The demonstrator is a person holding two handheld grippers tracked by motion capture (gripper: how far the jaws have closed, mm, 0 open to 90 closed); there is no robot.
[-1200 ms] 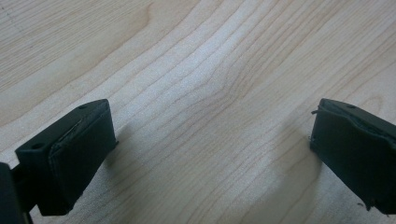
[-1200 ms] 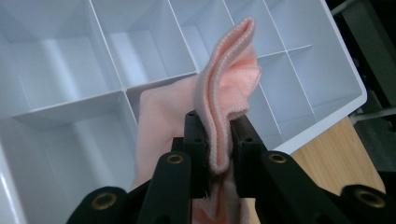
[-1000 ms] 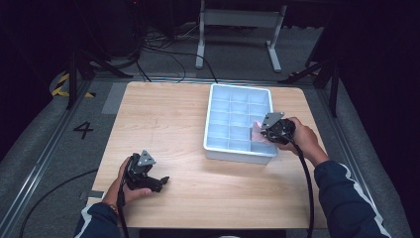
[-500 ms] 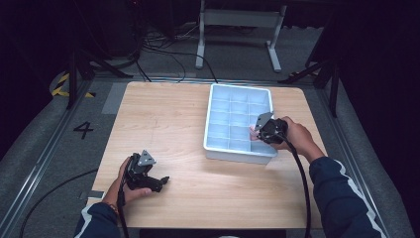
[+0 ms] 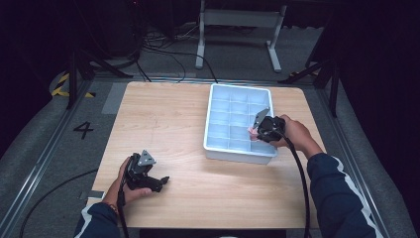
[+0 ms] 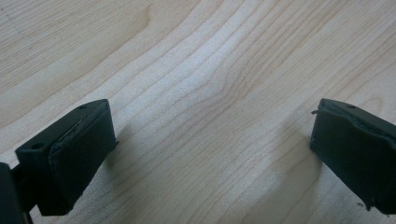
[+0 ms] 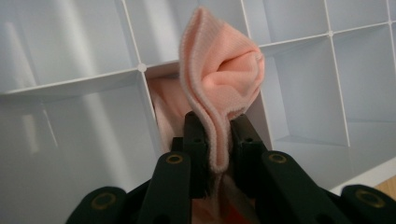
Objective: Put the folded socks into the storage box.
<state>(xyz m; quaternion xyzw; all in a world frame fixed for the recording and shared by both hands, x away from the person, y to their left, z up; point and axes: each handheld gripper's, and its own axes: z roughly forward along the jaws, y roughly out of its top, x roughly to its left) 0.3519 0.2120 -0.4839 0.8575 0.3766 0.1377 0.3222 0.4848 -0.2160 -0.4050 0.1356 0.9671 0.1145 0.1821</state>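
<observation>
A pale blue divided tray [image 5: 216, 119] stands on the right half of the wooden table [image 5: 163, 124]. My right gripper [image 5: 258, 132] hangs over the tray's near right compartments, shut on a folded pink cloth [image 7: 222, 79]. In the right gripper view the cloth bulges out above the pinching jaws, over the white dividers [image 7: 140, 68]. A bit of the pink cloth [image 5: 253, 131] peeks out beside the gripper in the high view. My left gripper [image 5: 154, 181] rests in a hand near the table's front left. Its jaws stand wide apart over bare wood [image 6: 210, 93], with nothing between them.
Several tray compartments [image 5: 233, 106] look empty. A metal stand [image 5: 237, 20] and cables [image 5: 163, 44] lie on the dark floor beyond the table. A strip of floor at the left carries a number marking [image 5: 83, 130].
My right gripper has shifted with the pink cloth a little toward the near side of the tray and lower. The left gripper has stayed where it was.
</observation>
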